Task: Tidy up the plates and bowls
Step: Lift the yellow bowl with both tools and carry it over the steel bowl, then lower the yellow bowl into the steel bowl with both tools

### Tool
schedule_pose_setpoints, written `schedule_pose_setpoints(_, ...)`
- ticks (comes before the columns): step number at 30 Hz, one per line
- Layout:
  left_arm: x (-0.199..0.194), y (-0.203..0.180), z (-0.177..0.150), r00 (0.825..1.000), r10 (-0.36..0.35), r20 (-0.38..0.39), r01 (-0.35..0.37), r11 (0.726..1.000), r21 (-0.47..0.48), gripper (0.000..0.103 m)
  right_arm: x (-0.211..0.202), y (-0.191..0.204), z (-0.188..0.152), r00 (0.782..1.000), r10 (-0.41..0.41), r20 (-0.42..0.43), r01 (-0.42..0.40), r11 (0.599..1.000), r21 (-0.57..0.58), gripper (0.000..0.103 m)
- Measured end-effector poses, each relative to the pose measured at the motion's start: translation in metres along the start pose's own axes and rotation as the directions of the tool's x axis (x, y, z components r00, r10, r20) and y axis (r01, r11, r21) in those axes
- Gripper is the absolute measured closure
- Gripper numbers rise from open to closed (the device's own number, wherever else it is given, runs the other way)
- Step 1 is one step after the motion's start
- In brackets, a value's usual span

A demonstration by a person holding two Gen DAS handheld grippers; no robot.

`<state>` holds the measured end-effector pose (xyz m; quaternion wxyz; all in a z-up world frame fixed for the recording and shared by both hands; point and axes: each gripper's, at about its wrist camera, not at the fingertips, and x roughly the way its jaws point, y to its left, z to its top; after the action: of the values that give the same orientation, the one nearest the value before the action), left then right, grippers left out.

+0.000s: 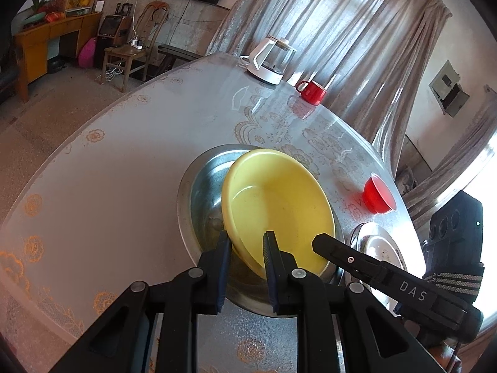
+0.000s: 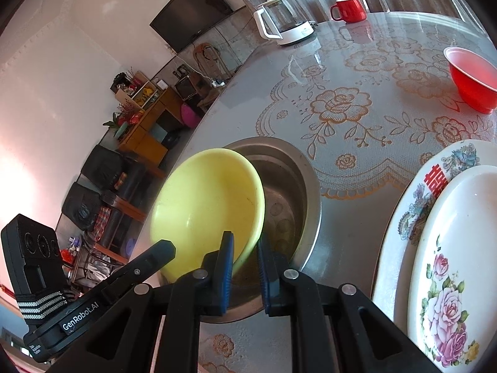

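**Yellow bowl going into the steel basin, held from both sides**

Blue-padded fingers [image 1: 269,258] fill the bottom of each wrist view, and both pairs straddle the near rim of the yellow bowl [image 1: 279,205]. The left gripper [image 1: 247,245] has one finger outside the bowl wall and one inside; the gap between its jaws is narrow, and they look to be pinching the rim. The right gripper [image 2: 245,248] stands the same way on its own stretch of rim, jaws nearly together with the yellow edge between them.

The yellow bowl sits tilted inside the steel basin [image 1: 198,192], its far edge lifted and leaning on the basin's wall, so it is not yet nested flat. Relative to the basin, the flowered plates [image 2: 435,248] lie just beside it on the right, stacked one on the other; the red bowl [image 2: 475,80] stands farther out beyond the plates, and the kettle [image 2: 282,21] and red mug [image 2: 348,9] are well apart at the far rim of the surface [image 2: 357,99].

The step in hand seems to be seating this bowl in the basin. The next move likely calls for lowering the raised edge until the bowl rests level, then parting both jaws together so it does not rock or slide.

Readable writing: "GenRobot.AI" on the left gripper's body in the right wrist view, "DAS" on the right gripper's body in the left wrist view, and a red double-happiness character on the lower plate's rim.
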<state>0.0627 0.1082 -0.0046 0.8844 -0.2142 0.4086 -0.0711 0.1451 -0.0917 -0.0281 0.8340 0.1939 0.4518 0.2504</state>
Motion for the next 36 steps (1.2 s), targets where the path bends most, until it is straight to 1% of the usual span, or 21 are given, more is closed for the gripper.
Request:
schedule_pose_setpoints(8, 0.006, 0.002, 0.001, 1.0, 0.013, 0.008, -0.013, 1.0, 0.003, 0.082, 0.003, 0.004, -0.001, 1.0, -0.024, 0.005, 0.024, 0.999, -0.027, 0.088)
schedule_pose_setpoints(10, 0.006, 0.003, 0.003, 1.0, 0.012, 0.014, -0.012, 1.0, 0.003, 0.076, 0.005, 0.006, -0.001, 0.999, -0.038, 0.01, 0.038, 0.999, -0.038, 0.087)
schedule_pose_setpoints(12, 0.006, 0.002, 0.003, 1.0, 0.012, 0.018, -0.013, 1.0, 0.011, 0.072, 0.006, 0.008, -0.001, 0.998, -0.054, 0.014, 0.054, 0.997, -0.05, 0.086)
schedule_pose_setpoints(16, 0.005, 0.001, 0.001, 0.999, 0.023, 0.032, -0.024, 0.999, 0.031, 0.071, 0.006, 0.012, -0.002, 0.997, -0.077, 0.025, 0.078, 0.994, -0.075, 0.084)
schedule_pose_setpoints(20, 0.006, -0.002, 0.0, 0.999, 0.032, 0.04, -0.034, 0.998, 0.053, 0.07, 0.007, 0.012, -0.002, 0.996, -0.082, 0.032, 0.084, 0.994, -0.075, 0.084)
schedule_pose_setpoints(23, 0.006, -0.004, 0.0, 0.999, 0.004, 0.033, -0.005, 0.998, 0.057, 0.059, 0.005, 0.013, -0.003, 0.994, -0.097, 0.041, 0.1, 0.991, -0.084, 0.083)
schedule_pose_setpoints(24, 0.005, -0.005, 0.0, 0.999, -0.001, 0.035, -0.001, 0.998, 0.062, 0.054, 0.004, 0.015, -0.004, 0.993, -0.108, 0.049, 0.112, 0.99, -0.091, 0.082)
schedule_pose_setpoints(25, 0.003, -0.007, 0.0, 0.999, 0.003, 0.043, -0.006, 0.998, 0.069, 0.049, 0.002, 0.016, -0.004, 0.99, -0.124, 0.061, 0.13, 0.986, -0.103, 0.078)
schedule_pose_setpoints(27, 0.0, -0.009, 0.0, 0.998, 0.019, 0.063, -0.024, 0.996, 0.082, 0.045, -0.001, 0.019, -0.005, 0.982, -0.164, 0.092, 0.174, 0.977, -0.123, 0.074)
schedule_pose_setpoints(36, -0.002, -0.01, -0.002, 0.997, 0.018, 0.071, -0.024, 0.996, 0.089, 0.046, -0.002, 0.021, -0.008, 0.982, -0.161, 0.095, 0.173, 0.975, -0.139, 0.073)
